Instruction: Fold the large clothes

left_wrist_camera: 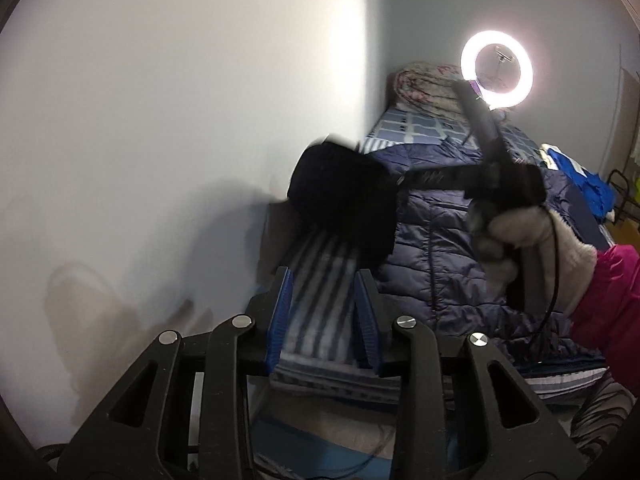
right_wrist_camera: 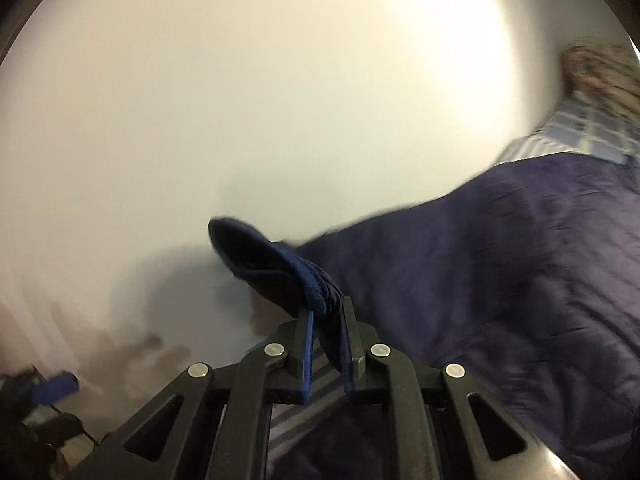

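Observation:
A navy quilted puffer jacket (left_wrist_camera: 452, 240) lies spread on the striped bed (left_wrist_camera: 320, 280). My left gripper (left_wrist_camera: 325, 276) is open and empty above the bed's near edge. In the left wrist view my right gripper (left_wrist_camera: 400, 180) is held in a gloved hand and lifts a dark sleeve end (left_wrist_camera: 344, 196), blurred by motion. In the right wrist view the right gripper (right_wrist_camera: 326, 310) is shut on the jacket's ribbed cuff (right_wrist_camera: 276, 268), with the rest of the jacket (right_wrist_camera: 500, 280) trailing to the right.
A white wall (left_wrist_camera: 180, 120) runs along the bed's left side. A lit ring light (left_wrist_camera: 497, 69) stands at the far end by a rolled floral quilt (left_wrist_camera: 424, 84). Blue clothes (left_wrist_camera: 584, 184) lie at the right. A checked sheet (right_wrist_camera: 580, 128) shows beyond the jacket.

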